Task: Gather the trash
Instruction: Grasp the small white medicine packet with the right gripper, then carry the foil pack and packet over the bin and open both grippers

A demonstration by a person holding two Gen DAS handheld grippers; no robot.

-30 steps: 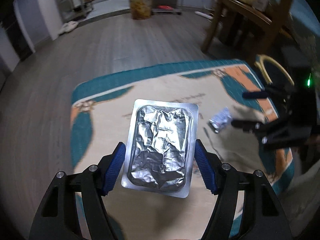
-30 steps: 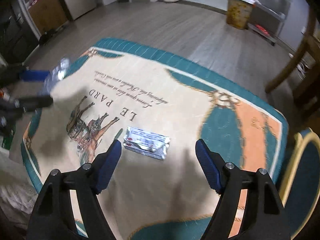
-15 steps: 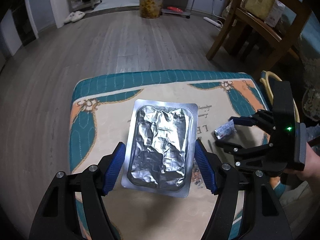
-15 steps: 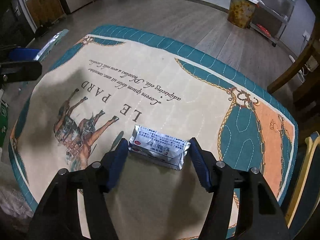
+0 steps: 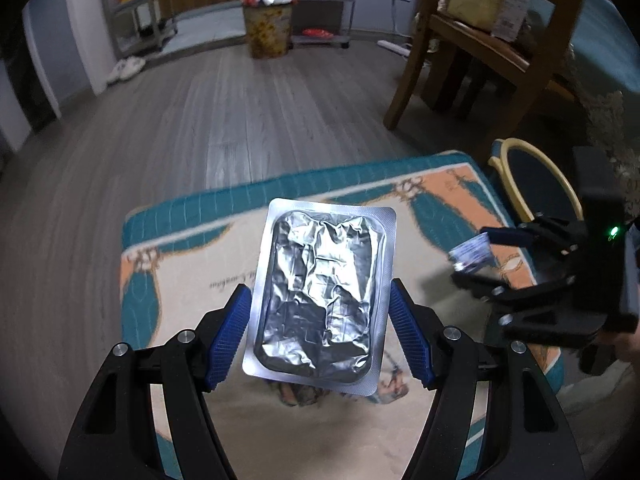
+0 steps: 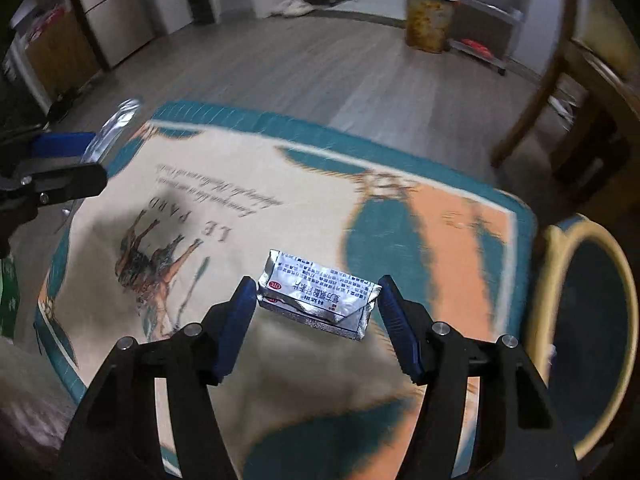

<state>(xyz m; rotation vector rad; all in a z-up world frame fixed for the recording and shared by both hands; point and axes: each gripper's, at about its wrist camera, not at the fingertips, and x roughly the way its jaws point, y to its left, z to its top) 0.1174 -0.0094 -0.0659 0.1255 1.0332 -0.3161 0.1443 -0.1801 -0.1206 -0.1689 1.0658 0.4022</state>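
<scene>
My left gripper (image 5: 320, 332) is shut on a silver foil blister pack (image 5: 320, 296), held upright above a teal, cream and orange rug (image 5: 192, 276). My right gripper (image 6: 318, 312) is shut on a small folded silver medicine sachet (image 6: 318, 298) with printed text, lifted above the rug (image 6: 280, 208). In the left wrist view the right gripper (image 5: 472, 258) is at the right with the sachet (image 5: 470, 254) between its fingers. In the right wrist view the left gripper (image 6: 60, 160) is at the far left with the blister pack's edge (image 6: 120, 118).
A full patterned trash bin (image 5: 267, 30) stands across the wooden floor near a metal shelf; it also shows in the right wrist view (image 6: 427, 20). A wooden chair (image 5: 480, 60) stands at the right. A round yellow-rimmed stool (image 6: 588, 320) sits beside the rug.
My right gripper closed on the sachet and lifted it off the rug. My left gripper kept the blister pack and rose, tilting toward the room.
</scene>
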